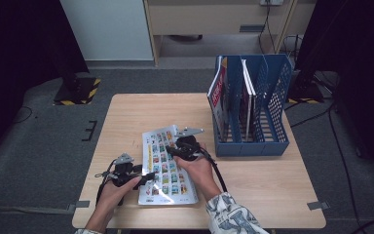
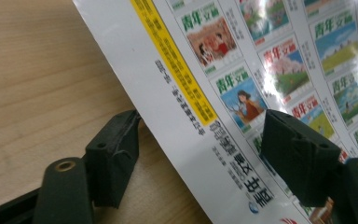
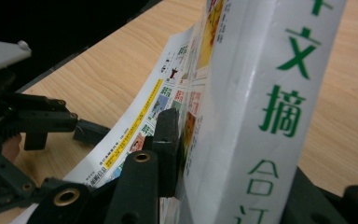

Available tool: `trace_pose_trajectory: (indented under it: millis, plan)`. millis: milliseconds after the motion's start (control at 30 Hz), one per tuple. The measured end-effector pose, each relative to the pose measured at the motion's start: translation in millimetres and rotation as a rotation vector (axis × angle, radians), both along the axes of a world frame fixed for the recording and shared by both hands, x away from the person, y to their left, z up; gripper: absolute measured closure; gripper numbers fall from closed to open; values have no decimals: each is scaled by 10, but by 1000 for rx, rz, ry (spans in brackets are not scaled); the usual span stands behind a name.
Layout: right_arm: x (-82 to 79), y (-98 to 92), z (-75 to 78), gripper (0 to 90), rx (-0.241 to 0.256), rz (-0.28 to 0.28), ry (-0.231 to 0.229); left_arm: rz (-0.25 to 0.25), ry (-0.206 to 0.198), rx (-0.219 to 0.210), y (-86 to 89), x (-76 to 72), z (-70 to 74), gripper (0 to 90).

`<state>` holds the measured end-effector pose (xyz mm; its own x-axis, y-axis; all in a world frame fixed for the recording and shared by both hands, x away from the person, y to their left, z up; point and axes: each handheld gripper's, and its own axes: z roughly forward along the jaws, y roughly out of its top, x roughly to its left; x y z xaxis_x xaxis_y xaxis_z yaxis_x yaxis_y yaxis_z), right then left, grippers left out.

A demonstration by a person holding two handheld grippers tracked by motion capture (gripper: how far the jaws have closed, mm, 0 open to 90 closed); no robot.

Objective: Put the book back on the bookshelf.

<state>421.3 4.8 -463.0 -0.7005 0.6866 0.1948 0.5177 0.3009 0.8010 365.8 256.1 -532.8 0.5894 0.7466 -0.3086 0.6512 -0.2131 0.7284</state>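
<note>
My right tool [image 1: 175, 147] clamps the book [image 1: 167, 165] by its spine to lift it off the bench [image 1: 272, 195]. My left tool [image 1: 146, 176] gapes around the near-left cover edge, steadying it for the rack [image 1: 253, 105].

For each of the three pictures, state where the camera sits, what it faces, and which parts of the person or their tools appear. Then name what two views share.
High view: above the person's side, facing forward and down on the table; forearms, both hands, both claws show.
Left gripper view: on the left claw, facing the magazine edge between open jaws.
Right gripper view: on the right claw, jaws clamping the magazine's spine; the left claw shows beyond.
Shared: the magazine.
</note>
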Motion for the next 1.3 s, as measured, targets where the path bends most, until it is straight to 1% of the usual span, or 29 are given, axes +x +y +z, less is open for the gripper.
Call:
trace_pose_trajectory:
  millis: [100,167,200,233,267,333,400,433,533,600,667,733,800,900,1000,1100,1167,1300]
  plan:
    - [-31,4,35,704,2,2,-31,-22,13,-22,-3,19,-3,255]
    - [-38,-3,61,706,11,7,-59,-48,23,-33,-25,30,-1,257]
    - [-40,-8,82,707,19,4,-71,-55,22,-31,-31,35,0,255]
    - [-37,-11,93,708,24,3,-81,-55,30,-37,-39,43,1,257]
    - [-29,-19,114,710,34,0,-102,-51,32,-44,-38,51,-2,281]
    - [-23,-24,138,712,47,-2,-118,-41,43,-64,-21,78,-6,330]
    - [-23,-21,152,712,57,2,-126,-26,65,-81,10,115,3,392]
    - [-29,-17,155,713,58,4,-125,-10,80,-91,26,131,12,436]
    - [-31,-17,156,714,70,19,-129,8,80,-80,34,131,55,538]
    - [-25,-34,157,714,81,32,-130,13,78,-84,48,128,70,578]
    - [-19,-49,164,715,90,33,-129,19,79,-96,61,128,80,617]
    - [-16,-61,172,716,95,38,-133,20,77,-100,68,131,91,641]
    - [-21,-69,186,717,98,46,-141,9,69,-82,62,137,123,656]
    - [-30,-80,223,723,110,51,-147,17,32,-62,53,131,182,674]
    - [-37,-94,294,727,114,61,-162,38,-5,-67,62,119,224,699]
    - [-44,-102,350,728,109,71,-176,53,-49,-47,67,114,278,709]
    - [-46,-101,381,728,111,74,-184,66,-70,-55,80,111,296,717]
    - [-40,-108,419,729,115,81,-197,72,-106,-35,99,100,341,726]
